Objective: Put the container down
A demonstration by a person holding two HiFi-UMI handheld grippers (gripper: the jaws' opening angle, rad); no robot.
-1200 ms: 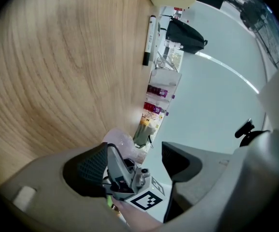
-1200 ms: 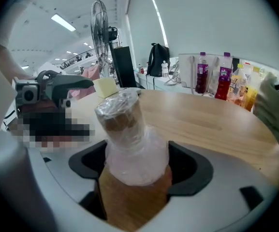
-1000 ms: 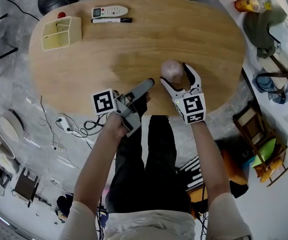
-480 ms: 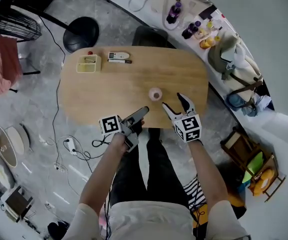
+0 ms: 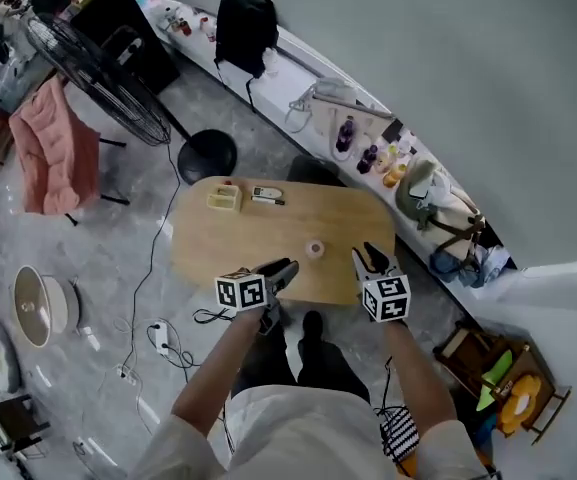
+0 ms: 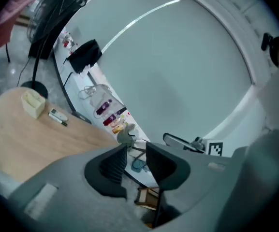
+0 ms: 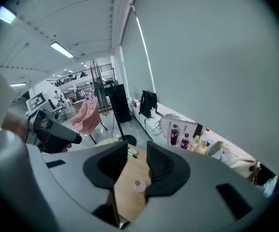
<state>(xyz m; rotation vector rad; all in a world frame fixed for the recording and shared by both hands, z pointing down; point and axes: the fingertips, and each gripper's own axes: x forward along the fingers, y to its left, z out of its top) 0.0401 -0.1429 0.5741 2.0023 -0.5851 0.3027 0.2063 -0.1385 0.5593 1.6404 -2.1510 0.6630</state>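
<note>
Wooden table well below, container resting on it, tiny, details indistinct

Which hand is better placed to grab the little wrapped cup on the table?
Probably right. The right hand-held gripper points down at the plastic-wrapped brown container; the left hand-held gripper faces the wall. Both jaws just closed partway, empty.
</note>
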